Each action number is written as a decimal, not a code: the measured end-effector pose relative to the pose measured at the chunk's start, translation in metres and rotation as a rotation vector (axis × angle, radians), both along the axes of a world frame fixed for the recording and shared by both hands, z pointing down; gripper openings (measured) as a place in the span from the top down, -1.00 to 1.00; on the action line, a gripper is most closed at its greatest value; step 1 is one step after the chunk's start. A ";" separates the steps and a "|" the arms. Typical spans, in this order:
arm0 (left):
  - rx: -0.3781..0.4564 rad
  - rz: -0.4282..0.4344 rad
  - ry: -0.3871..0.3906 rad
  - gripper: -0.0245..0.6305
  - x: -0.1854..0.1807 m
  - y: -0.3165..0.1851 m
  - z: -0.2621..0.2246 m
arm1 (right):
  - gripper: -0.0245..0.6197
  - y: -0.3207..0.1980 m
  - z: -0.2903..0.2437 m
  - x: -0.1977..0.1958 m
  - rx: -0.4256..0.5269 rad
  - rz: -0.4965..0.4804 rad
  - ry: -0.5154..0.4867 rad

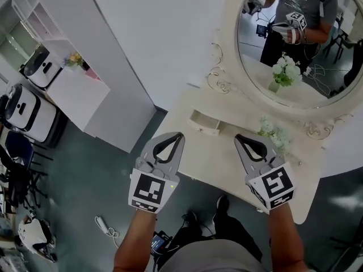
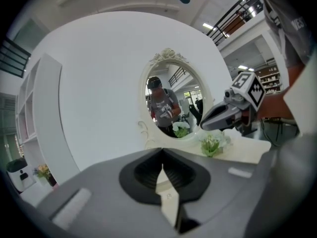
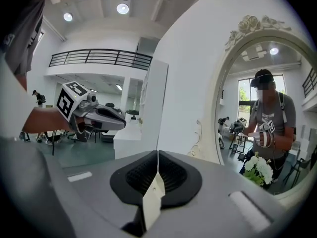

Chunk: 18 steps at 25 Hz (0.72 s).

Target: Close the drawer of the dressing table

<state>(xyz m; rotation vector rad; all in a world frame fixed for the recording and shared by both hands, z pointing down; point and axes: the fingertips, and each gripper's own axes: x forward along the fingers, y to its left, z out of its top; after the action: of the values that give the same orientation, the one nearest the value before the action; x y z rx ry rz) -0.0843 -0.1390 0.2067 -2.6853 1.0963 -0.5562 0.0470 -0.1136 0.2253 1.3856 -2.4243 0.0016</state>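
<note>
The oval mirror (image 1: 306,44) stands at the back of the cream dressing bench (image 1: 215,160), and everything else is placed from it. The drawer (image 1: 204,123) sits just below the mirror's lower left edge, near the scrolled frame, and it is pulled out from its small raised housing, its front pointing away from the mirror. A small bunch of white and green flowers (image 1: 275,134) rests on the bench just under the mirror's bottom rim, to the right of the drawer. The left gripper (image 1: 181,134) hovers on the near side of the drawer from the mirror, its tips close to the drawer front but apart from it. In the left gripper view its jaws are clenched tip to tip with nothing between them (image 2: 162,151). The right gripper (image 1: 237,136) hangs over the bench below the mirror, between the drawer and the flowers, touching neither. The right gripper view shows its jaws pressed together and empty as well (image 3: 157,152). The mirror reflects the person holding both grippers. Far left of the mirror, beyond a white wall panel, stands a white cabinet (image 1: 79,92) on the grey-green floor (image 1: 102,169).
</note>
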 end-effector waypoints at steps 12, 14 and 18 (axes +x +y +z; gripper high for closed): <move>-0.005 -0.118 -0.012 0.92 0.011 -0.023 0.013 | 0.89 -0.036 0.020 0.011 -0.014 -0.108 -0.013; -0.005 -0.132 -0.013 0.92 0.012 -0.025 0.016 | 0.88 -0.039 0.024 0.011 -0.020 -0.124 -0.013; -0.009 -0.148 -0.009 0.92 0.012 -0.028 0.023 | 0.88 -0.045 0.029 0.011 -0.024 -0.136 -0.009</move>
<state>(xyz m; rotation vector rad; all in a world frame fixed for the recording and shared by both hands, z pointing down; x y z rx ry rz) -0.0719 -0.1669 0.2299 -2.6215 1.3007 -0.5981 0.0579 -0.1585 0.2542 1.2107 -2.5122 0.0037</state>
